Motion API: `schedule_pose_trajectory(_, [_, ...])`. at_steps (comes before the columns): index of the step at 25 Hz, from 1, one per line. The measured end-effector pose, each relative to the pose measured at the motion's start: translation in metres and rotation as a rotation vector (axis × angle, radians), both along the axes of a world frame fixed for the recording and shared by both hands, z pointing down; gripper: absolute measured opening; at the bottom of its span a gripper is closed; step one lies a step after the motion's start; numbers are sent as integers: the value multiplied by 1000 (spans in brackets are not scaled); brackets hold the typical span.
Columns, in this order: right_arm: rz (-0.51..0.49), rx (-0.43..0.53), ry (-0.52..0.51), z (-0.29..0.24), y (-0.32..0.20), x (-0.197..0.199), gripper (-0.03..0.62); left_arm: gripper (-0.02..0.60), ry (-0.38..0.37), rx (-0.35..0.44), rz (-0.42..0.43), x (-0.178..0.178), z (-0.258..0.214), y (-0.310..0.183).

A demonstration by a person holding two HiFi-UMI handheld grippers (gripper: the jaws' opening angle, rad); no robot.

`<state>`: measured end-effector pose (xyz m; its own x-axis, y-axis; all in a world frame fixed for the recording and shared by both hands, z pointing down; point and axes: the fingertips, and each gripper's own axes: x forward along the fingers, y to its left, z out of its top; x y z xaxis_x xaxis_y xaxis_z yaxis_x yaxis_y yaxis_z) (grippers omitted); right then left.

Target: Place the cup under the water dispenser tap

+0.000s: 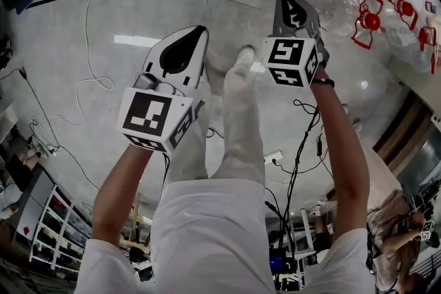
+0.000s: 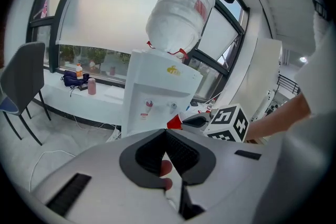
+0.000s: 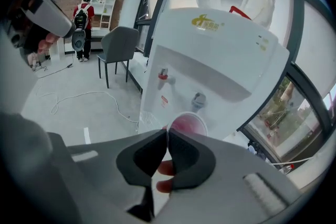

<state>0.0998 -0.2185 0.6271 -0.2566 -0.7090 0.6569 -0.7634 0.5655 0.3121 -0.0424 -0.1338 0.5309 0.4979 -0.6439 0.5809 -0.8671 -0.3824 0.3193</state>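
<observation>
The right tool [image 3: 167,132] is clenched on the rim of the red cup [image 3: 187,126] and holds it in the air in front of the dispenser [image 3: 220,55]. The cup is tipped, with its mouth facing back to the tool. It shows just below the dispenser's grey tap [image 3: 198,98], to the right of the red tap [image 3: 163,76]. The left tool [image 2: 165,135] is clenched with nothing in it, further back from the dispenser.
</observation>
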Motion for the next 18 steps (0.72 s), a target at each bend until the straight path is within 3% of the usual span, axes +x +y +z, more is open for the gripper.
schedule_pose_trajectory(18, [-199, -116, 289, 92, -46, 2, 23, 6, -14, -38, -1, 9, 40, -9])
